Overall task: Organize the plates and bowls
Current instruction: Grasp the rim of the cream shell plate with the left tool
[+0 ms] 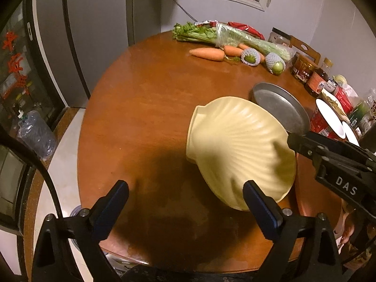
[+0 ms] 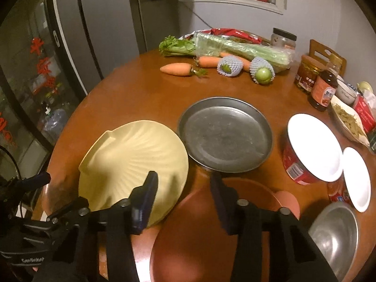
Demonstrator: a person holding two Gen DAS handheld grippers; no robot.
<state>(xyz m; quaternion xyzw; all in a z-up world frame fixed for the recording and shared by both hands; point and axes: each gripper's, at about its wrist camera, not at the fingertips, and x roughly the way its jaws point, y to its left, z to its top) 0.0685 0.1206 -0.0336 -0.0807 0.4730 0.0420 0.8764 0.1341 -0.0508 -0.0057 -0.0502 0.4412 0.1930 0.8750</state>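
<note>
A cream shell-shaped plate (image 1: 239,150) (image 2: 134,162) lies tilted on the round wooden table (image 1: 145,108). A grey metal plate (image 1: 282,108) (image 2: 225,134) lies beyond it. My left gripper (image 1: 185,197) is open, its right finger at the shell plate's near edge. My right gripper (image 2: 183,183) is open just past the shell plate's right edge, above a brown plate (image 2: 202,230). A steel bowl (image 2: 338,232) sits at the right. The right gripper's tip also shows in the left wrist view (image 1: 293,141).
Celery (image 2: 230,44), carrots (image 2: 178,68) and netted fruit (image 2: 262,71) lie at the back. Red tubs with white lids (image 2: 312,145), jars and bottles (image 2: 323,89) crowd the right side. A fridge (image 1: 98,30) stands behind the table.
</note>
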